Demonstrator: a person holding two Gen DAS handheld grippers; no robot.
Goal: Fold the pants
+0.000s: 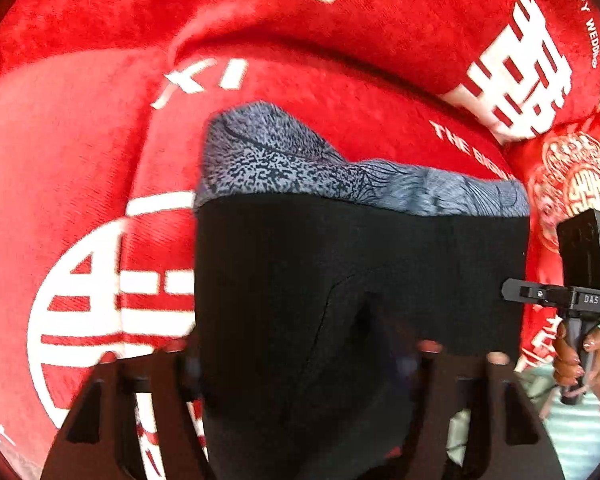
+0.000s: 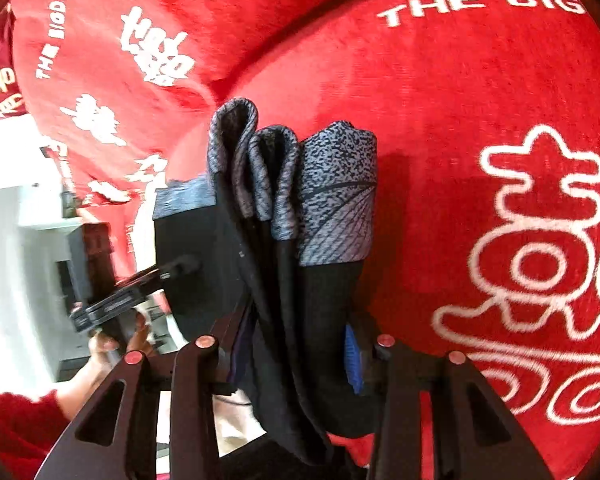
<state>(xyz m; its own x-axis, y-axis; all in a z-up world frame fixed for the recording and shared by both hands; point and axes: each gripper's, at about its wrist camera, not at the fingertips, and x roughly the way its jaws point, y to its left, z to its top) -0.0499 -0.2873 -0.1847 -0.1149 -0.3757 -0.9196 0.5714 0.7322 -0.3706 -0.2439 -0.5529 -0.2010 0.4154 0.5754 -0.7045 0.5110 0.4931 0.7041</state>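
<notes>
In the left wrist view, the black pants (image 1: pixel 360 280) with a speckled grey waistband (image 1: pixel 340 172) are hanging directly ahead of the left hand-held gripper (image 1: pixel 300 364), spreading broadly left to right across a red bedspread (image 1: pixel 80 140) printed with white characters. The cloth is running down between the fingers, so the jaws are clamping the pants, though the contact itself is hidden. The right hand-held gripper (image 1: pixel 516 292) is reaching the pants' right edge, a hand (image 1: pixel 576 360) gripping its handle.

In the right wrist view, the pants (image 2: pixel 300 300) are bunching into several upright folds, long axis running near to far, and the right hand-held gripper (image 2: pixel 296 360) is pinching that stack. The left hand-held gripper (image 2: pixel 176 268) is meeting the cloth's left side. Both are equally close; the fold probably depends on lowering the spread cloth onto the bedspread (image 2: pixel 460 120).
</notes>
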